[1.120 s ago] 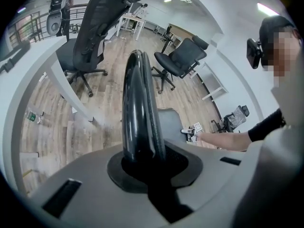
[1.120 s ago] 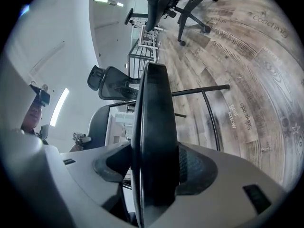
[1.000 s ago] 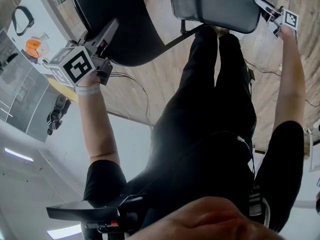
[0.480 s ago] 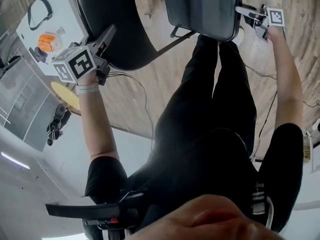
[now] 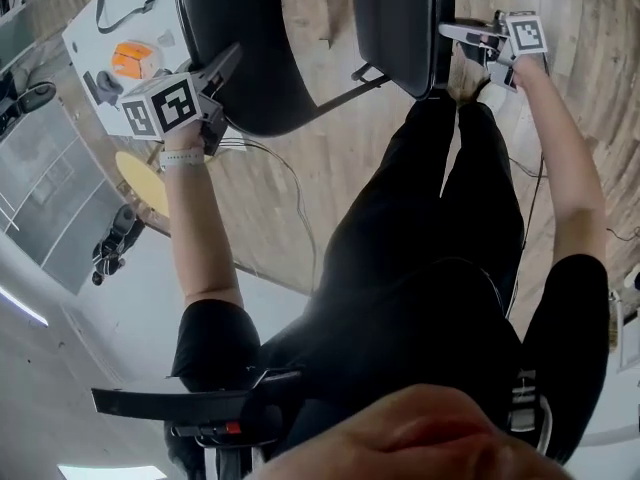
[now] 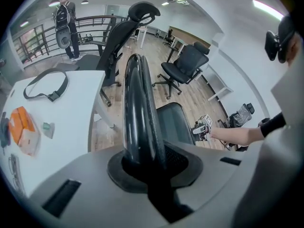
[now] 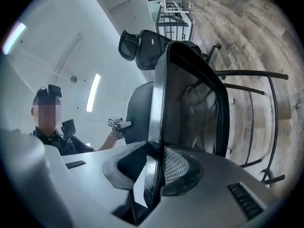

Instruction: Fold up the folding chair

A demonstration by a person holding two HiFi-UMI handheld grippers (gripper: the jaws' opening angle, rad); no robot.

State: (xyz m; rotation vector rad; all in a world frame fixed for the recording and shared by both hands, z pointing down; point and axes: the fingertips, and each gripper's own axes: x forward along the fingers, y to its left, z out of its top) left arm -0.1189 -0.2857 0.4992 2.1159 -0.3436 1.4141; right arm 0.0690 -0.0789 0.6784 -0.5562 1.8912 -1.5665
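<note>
At backrest rim [image 6: 137, 94], left gripper [image 6: 149, 167] is clamped; stiff, probably heavy seat [image 7: 190, 99] is pinched edgewise by right gripper [image 7: 154, 175], fingers just closing.

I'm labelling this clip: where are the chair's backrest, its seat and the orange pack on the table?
backrest [image 5: 265, 38]: head view, middle of its black panel.
seat [image 5: 395, 18]: head view, its broad dark face.
orange pack [image 5: 136, 60]: head view, its top.

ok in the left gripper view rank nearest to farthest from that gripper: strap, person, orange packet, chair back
1. chair back, gripped, centre
2. orange packet, on the table, left
3. black strap, farther along the table
4. person, far back by the railing
</note>
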